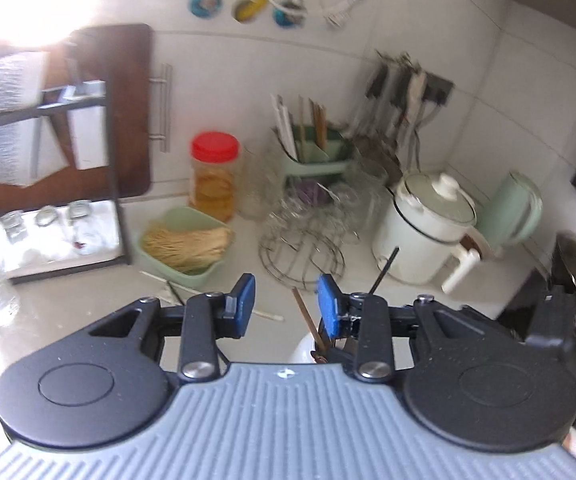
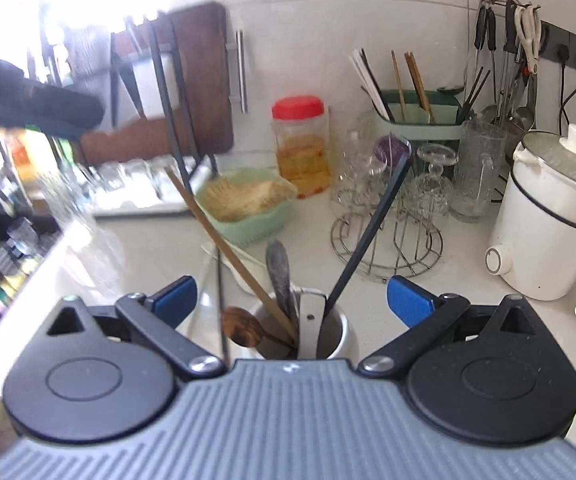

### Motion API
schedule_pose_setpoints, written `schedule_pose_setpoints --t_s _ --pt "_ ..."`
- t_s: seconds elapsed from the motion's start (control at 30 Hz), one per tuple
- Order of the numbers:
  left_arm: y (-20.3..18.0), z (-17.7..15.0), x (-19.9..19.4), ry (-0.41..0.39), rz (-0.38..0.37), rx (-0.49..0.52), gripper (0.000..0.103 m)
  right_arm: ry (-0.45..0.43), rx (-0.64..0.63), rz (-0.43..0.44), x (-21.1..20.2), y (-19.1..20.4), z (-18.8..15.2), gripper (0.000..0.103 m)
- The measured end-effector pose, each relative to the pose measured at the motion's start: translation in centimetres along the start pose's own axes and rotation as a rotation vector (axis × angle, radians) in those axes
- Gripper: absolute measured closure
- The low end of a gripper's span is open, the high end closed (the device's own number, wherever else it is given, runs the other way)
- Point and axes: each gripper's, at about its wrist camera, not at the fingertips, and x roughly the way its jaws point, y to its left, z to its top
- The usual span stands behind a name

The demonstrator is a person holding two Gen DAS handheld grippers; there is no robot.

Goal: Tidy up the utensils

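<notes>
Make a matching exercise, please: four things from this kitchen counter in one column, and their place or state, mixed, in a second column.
Things:
1. white cylindrical utensil cup
2. clear plastic jar with red lid
3. pale green basket of dry noodles
4. white electric pot with glass lid

Places or states:
A. far right on the counter
B. in front of the jar
C. holds chopsticks and spoons
D. against the wall, beside the brown cutting board

Pairs: 1-C, 2-D, 3-B, 4-A

Blown-out glare upper left, motion blur, fisheye-bent edges
</notes>
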Motion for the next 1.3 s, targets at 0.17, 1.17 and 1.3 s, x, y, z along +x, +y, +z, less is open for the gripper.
schedule_pose_setpoints --t_s 0.17,1.17,1.3 --pt "-1.1 -1.3 -3.5 -0.044 0.068 -0.054 0.06 -0.042 0.035 0.02 -4.4 -0.9 1.7 0.0" --pt "-7.1 -12.5 -11.0 -0.056 0.259 -0.156 0.029 -0.04 0.056 0.084 -17.0 -2.6 -3.4 0.0" --pt "-7.3 -13.4 -11.2 -0.048 0.288 -0.145 0.016 -0.044 0.044 0.086 -17.5 -2.5 -4.1 0.0"
